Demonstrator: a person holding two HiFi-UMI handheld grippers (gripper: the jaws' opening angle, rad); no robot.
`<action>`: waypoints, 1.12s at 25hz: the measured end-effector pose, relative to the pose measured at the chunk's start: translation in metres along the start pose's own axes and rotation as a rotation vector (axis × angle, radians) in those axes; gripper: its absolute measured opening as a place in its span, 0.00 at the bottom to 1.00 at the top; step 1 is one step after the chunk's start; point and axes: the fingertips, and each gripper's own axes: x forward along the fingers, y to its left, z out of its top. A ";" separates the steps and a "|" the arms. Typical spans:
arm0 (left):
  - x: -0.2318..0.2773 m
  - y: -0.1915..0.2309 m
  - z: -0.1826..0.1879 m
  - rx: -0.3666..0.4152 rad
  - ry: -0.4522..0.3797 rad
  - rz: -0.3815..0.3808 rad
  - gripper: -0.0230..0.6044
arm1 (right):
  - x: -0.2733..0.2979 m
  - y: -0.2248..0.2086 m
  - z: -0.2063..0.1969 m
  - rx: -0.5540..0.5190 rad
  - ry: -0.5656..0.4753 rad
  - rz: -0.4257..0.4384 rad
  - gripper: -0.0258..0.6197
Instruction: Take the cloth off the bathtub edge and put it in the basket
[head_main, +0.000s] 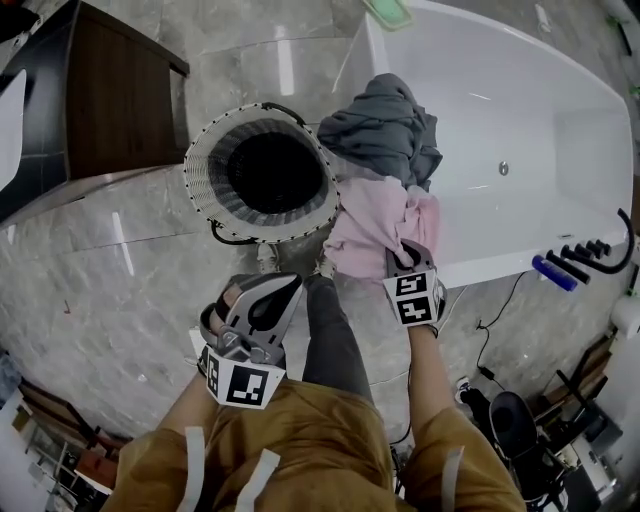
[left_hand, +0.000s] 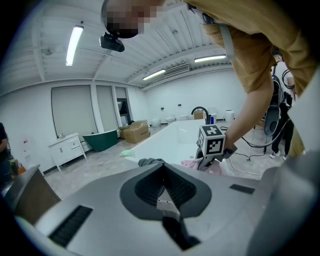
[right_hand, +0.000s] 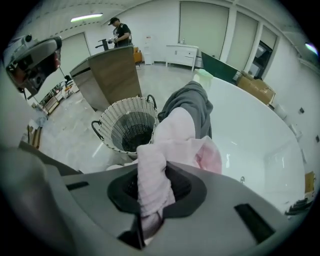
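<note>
Pinching a bunched fold of the pink cloth (right_hand: 176, 131) with our right gripper (right_hand: 150, 210), we judge it soft, light, likely to trail.

The right gripper (head_main: 403, 256) meets the pink cloth (head_main: 368, 222) on the bathtub edge (head_main: 490, 266), just beside the basket (head_main: 200, 172).

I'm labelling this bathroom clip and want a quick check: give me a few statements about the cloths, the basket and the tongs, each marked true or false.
1. The right tongs are closed on the pink cloth. True.
2. The pink cloth lies in the basket. False: it hangs over the bathtub edge.
3. A grey cloth lies beside the pink one. True.
4. The left tongs hold a cloth. False: they are closed on nothing.
5. The basket stands inside the bathtub. False: it stands on the floor beside it.
</note>
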 end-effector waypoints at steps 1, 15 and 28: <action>-0.002 0.002 0.004 0.001 -0.003 0.002 0.05 | -0.009 0.002 0.002 0.024 -0.015 0.009 0.13; -0.007 -0.011 0.076 0.097 -0.078 -0.049 0.05 | -0.198 0.002 0.070 0.143 -0.377 -0.050 0.13; 0.003 -0.022 0.175 0.197 -0.166 -0.045 0.05 | -0.334 -0.012 0.086 0.152 -0.612 -0.115 0.13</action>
